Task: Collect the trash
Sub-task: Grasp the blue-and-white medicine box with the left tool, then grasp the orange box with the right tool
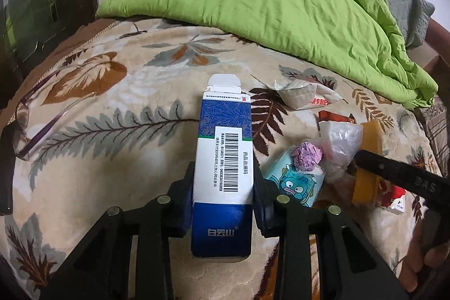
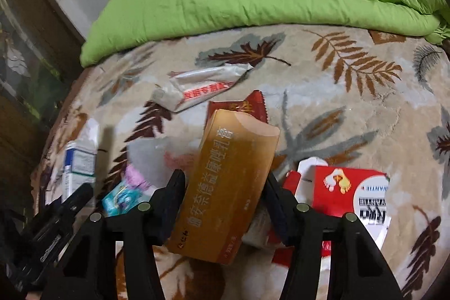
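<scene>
My left gripper (image 1: pixel 223 170) is shut on a blue and white medicine box (image 1: pixel 225 148), held lengthwise with its open flap pointing away. The same box (image 2: pixel 80 162) shows at the left of the right wrist view. An orange carton (image 2: pixel 227 184) lies tilted on a pile of trash, between the fingers of my right gripper (image 2: pixel 223 176). The left finger stands at the carton's side and a slim gap shows at the right finger, so the jaws are open. In the left wrist view one black finger of the right gripper (image 1: pixel 393 173) crosses the orange carton (image 1: pixel 368 162).
On the leaf-patterned blanket (image 1: pixel 126 131) lie a silver wrapper (image 2: pixel 197 89), a red packet (image 2: pixel 247 103), a red and white box (image 2: pixel 348 196), a cartoon tissue pack (image 1: pixel 295 184), a purple paper ball (image 1: pixel 306 156) and a clear bag (image 1: pixel 340 139). Eyeglasses (image 1: pixel 25 128) rest far left. A green quilt (image 1: pixel 267 4) fills the back.
</scene>
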